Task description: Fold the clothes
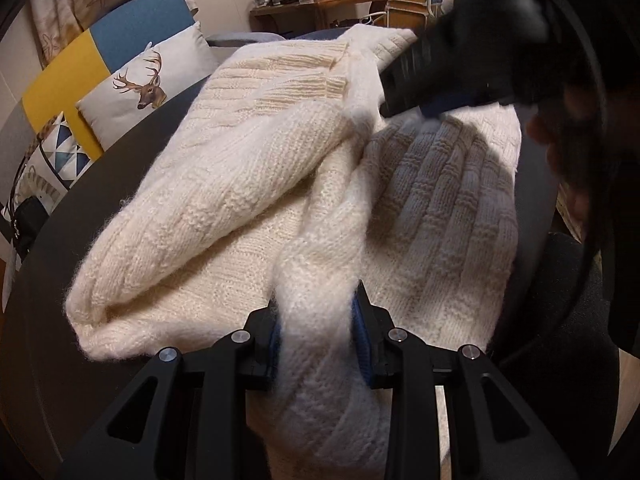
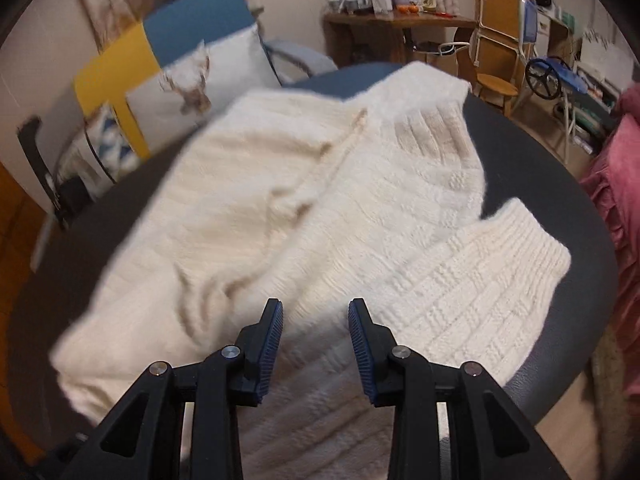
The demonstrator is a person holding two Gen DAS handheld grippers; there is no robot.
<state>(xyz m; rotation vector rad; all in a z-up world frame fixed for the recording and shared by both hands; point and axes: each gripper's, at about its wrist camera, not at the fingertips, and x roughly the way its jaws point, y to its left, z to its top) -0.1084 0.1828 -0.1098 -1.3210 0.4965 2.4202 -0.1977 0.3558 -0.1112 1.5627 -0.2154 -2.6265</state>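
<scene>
Right now the left gripper (image 1: 316,312) tilts steeply down over the near edge of the cream sweater (image 1: 256,184), its blue pads clamped on a bunched rope of knit that rises from the sweater's near side up between the jaws. The right gripper (image 2: 316,320) also points steeply down over the sweater; its jaws stand partly apart with nothing between them, and its pads hover above the knit without pressing it. In the left wrist view that right gripper crosses above the sweater's far right part as a dark blurred shape and throws a shadow on the knit.

The sweater lies rumpled across the round dark table (image 2: 552,184) and covers most of it. One sleeve (image 2: 500,256), with its ribbed cuff, stretches toward the table's right rim. A thick fold lies on the sweater's left half.

Beyond the sweater's far left edge stands a blue and yellow sofa (image 1: 120,40) with a deer cushion (image 1: 148,84). Past its far edge is a wooden side table (image 2: 400,24) crowded with small things. To the sweater's right, off the table, hangs a pink cloth (image 2: 616,200).

Bare tabletop shows only as a dark band around the sweater, widest at its right.
</scene>
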